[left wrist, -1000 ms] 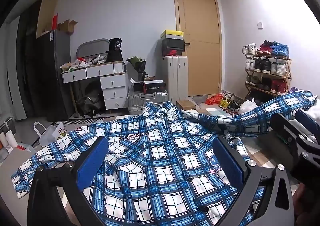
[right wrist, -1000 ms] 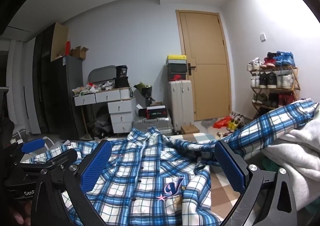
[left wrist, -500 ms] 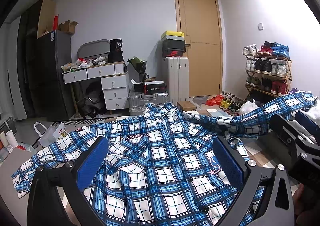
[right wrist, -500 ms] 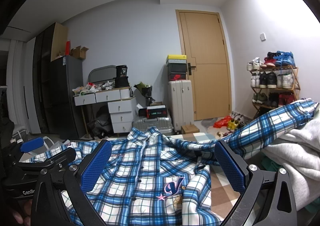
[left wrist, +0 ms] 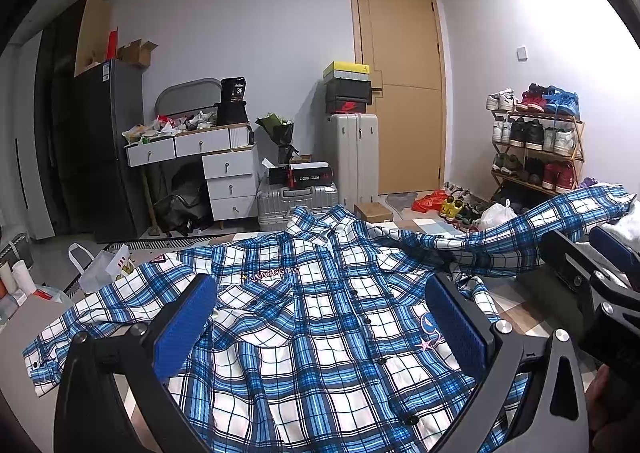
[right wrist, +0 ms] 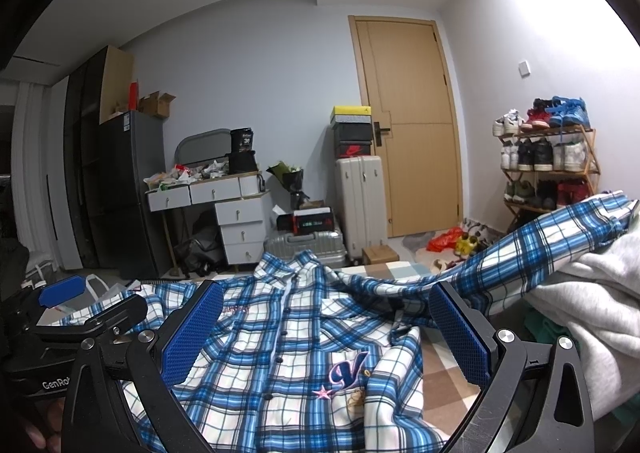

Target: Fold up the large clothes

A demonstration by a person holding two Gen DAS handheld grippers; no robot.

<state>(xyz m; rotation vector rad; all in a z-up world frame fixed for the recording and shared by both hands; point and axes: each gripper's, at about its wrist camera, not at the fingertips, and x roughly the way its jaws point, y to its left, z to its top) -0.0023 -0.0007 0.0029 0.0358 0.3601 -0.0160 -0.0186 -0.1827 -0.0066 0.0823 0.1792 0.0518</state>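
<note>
**Plaid shirt spread out, both grippers empty above its hem**

Nearest the cameras, the left hand-held gripper (left wrist: 320, 325) and the right hand-held gripper (right wrist: 326, 333) both hang over the near edge of the plaid shirt (left wrist: 304, 317), fingers spread wide apart with nothing between them. The shirt is the landmark: it lies front-up and buttoned on the tabletop (left wrist: 28, 317), collar pointing away from the cameras. On the shirt's left side one sleeve (left wrist: 80, 329) lies flat. On its right side the other sleeve (right wrist: 540, 241) climbs up and over a heap of grey-white clothing (right wrist: 592, 293). Beyond the collar stand a silver suitcase (left wrist: 298, 201), a white drawer unit (left wrist: 230, 181) and a wooden door (left wrist: 404, 93).

The main risk, as I judge it, is that draped sleeve: folding the body while it rests on the heap could drag the heap along or twist the shirt. The front is also rumpled near the embroidered patch (right wrist: 344, 371), so a shallow pinch may catch only the top layer and set creases into the fold.
</note>
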